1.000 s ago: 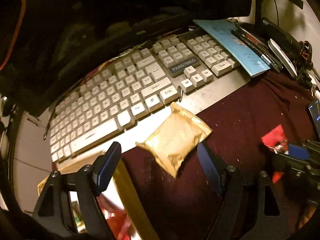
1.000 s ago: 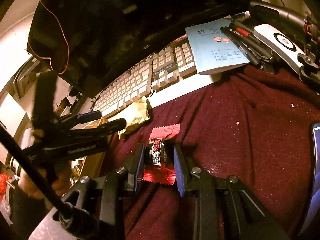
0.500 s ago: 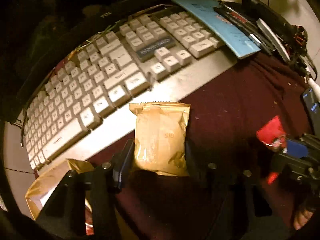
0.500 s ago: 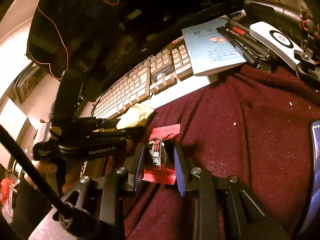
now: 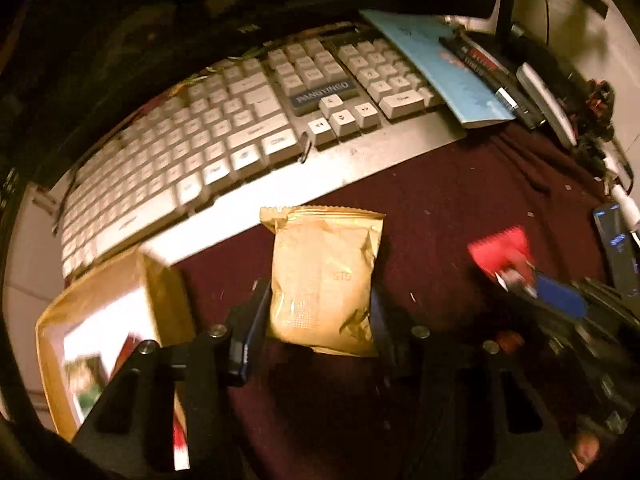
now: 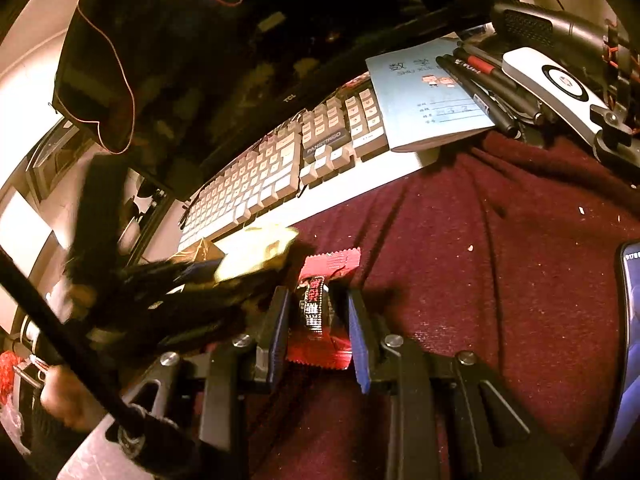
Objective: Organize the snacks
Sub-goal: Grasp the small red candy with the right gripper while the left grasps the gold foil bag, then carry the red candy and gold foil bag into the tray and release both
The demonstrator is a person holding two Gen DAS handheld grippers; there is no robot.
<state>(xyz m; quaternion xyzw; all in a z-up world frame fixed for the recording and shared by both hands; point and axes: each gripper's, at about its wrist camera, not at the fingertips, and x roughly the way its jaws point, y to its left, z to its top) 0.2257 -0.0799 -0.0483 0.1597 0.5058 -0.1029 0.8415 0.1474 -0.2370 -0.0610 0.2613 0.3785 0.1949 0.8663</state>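
My left gripper is shut on a gold snack packet and holds it above the dark red cloth, in front of the keyboard. The packet also shows in the right wrist view, at the tip of the left gripper. My right gripper is shut on a small red snack packet just above the cloth. That red packet shows at the right of the left wrist view. An open cardboard box with snacks inside sits at the lower left.
A white keyboard lies behind the packets. A blue notebook with pens rests on its right end. A phone lies at the right edge. A dark monitor stands behind the keyboard.
My left gripper moved in on the gold packet, closed on it and lifted it, drawing back toward the box. My right gripper stayed still, shut on the red packet.
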